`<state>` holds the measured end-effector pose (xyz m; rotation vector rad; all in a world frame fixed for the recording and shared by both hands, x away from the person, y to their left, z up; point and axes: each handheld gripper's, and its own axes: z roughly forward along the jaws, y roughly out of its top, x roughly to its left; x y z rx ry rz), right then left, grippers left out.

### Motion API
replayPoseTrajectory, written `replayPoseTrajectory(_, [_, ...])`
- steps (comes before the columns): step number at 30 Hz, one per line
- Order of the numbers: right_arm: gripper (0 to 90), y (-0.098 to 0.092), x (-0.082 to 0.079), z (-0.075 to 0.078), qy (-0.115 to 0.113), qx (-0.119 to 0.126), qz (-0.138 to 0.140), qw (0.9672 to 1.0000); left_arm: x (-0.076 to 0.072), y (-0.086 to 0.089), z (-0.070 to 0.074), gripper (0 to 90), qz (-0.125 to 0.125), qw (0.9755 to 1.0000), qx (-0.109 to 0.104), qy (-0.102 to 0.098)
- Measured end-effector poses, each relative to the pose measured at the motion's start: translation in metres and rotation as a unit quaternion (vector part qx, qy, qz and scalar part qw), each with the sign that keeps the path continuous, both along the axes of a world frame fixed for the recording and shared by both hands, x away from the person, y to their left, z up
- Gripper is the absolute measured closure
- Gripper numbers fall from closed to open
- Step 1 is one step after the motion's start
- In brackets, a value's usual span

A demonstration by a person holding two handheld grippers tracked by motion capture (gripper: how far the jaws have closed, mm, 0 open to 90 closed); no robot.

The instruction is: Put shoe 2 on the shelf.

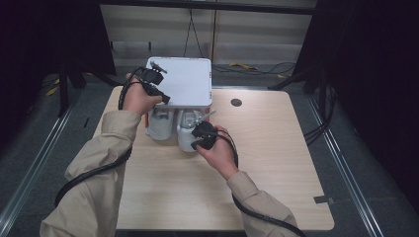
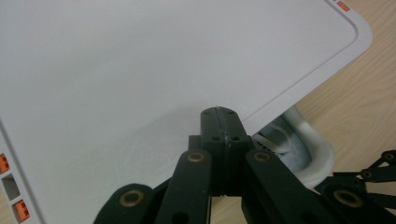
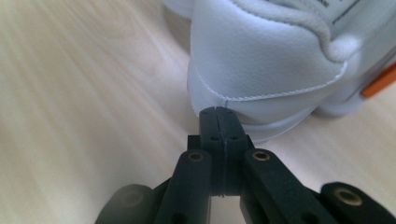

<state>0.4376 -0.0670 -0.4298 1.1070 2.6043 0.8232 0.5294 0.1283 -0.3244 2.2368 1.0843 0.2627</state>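
A white box lid [image 1: 180,81] is tilted up above a pair of white shoes, left shoe [image 1: 160,123] and right shoe [image 1: 187,131]. My left gripper [image 1: 166,98] is shut, its tips against the lid's top [image 2: 163,60] near the front edge, nothing between the jaws. In the left gripper view [image 2: 218,112] a shoe's rim [image 2: 289,149] shows under the lid's edge. My right gripper [image 1: 196,143] is shut too, its tips [image 3: 218,112] just at the right shoe's heel [image 3: 261,60], by the sole, touching or nearly so.
The shoes and box sit at the far middle of a light wooden table [image 1: 267,163]. Orange parts of the box [image 3: 378,81] show beside the shoe. A dark round hole [image 1: 236,102] marks the table right of the box. Cables lie on the floor behind.
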Motion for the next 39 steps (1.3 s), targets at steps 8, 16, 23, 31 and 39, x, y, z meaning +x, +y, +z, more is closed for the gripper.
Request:
replayPoseTrajectory(8, [90.0,0.018,0.021,-0.005,-0.008,0.007,-0.005,0.9999,0.001,0.002,-0.002,90.0,-0.003,0.9999,-0.01,-0.004])
replayPoseTrajectory(16, [90.0,0.026,0.037,-0.008,-0.01,0.014,-0.015,0.9997,0.0,0.003,-0.002,90.0,-0.005,0.9999,-0.012,-0.009])
replayPoseTrajectory(23, [90.0,0.026,0.038,-0.01,-0.015,0.023,-0.024,0.9994,0.0,0.0,-0.001,90.0,-0.002,0.9999,-0.005,-0.01])
replayPoseTrajectory(31, [68.4,0.003,0.022,-0.011,0.014,0.027,-0.026,0.9992,-0.005,0.009,0.002,62.0,0.016,0.9998,0.011,-0.01])
replayPoseTrajectory(39, [44.5,-0.031,-0.003,-0.004,0.027,0.044,-0.022,0.9984,-0.031,0.015,0.001,35.6,-0.002,0.9999,0.008,-0.008])
